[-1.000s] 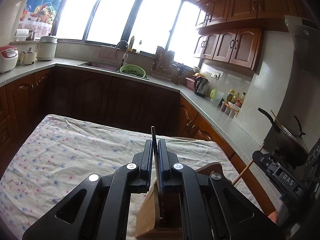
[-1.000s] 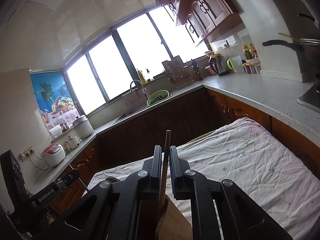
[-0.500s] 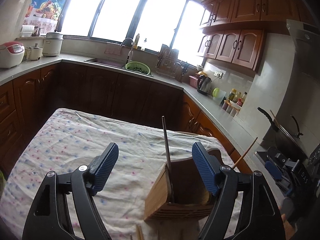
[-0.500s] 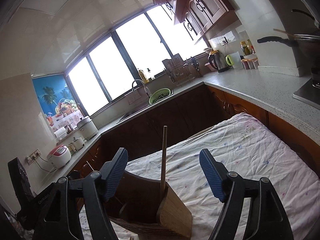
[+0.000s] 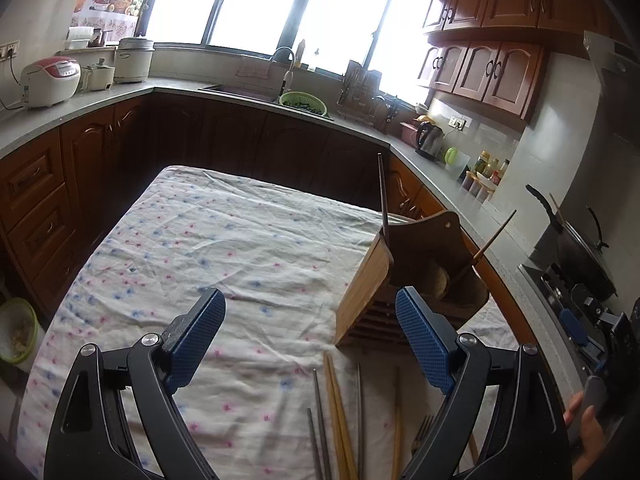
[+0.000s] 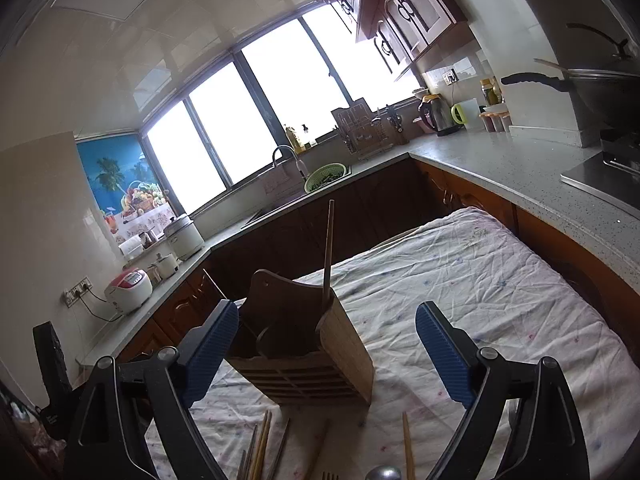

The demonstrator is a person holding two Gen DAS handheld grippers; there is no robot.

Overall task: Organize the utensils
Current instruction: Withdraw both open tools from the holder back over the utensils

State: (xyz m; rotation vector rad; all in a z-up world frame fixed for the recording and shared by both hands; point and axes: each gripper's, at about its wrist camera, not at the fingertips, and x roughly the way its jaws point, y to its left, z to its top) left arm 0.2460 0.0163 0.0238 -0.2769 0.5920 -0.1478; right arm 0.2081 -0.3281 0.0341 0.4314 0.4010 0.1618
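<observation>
Chopsticks are released: 2 now stand in the holder [image 5: 362,288], no longer pinched. Left gripper [image 5: 310,338] and right gripper [image 6: 326,350] are opening wide, empty, while loose chopsticks [image 5: 336,412] wait on the cloth [image 5: 224,240].

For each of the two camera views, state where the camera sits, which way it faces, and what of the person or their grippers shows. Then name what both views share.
Left wrist view: sits on the left gripper, facing forward and down over the clothed table at the wooden utensil holder; its opening jaws are empty, and a hand shows at the right edge.
Right wrist view: sits on the right gripper, facing the holder from its other side; opening jaws empty.
Shared: holder, upright chopstick, loose utensils, sink and windows.
</observation>
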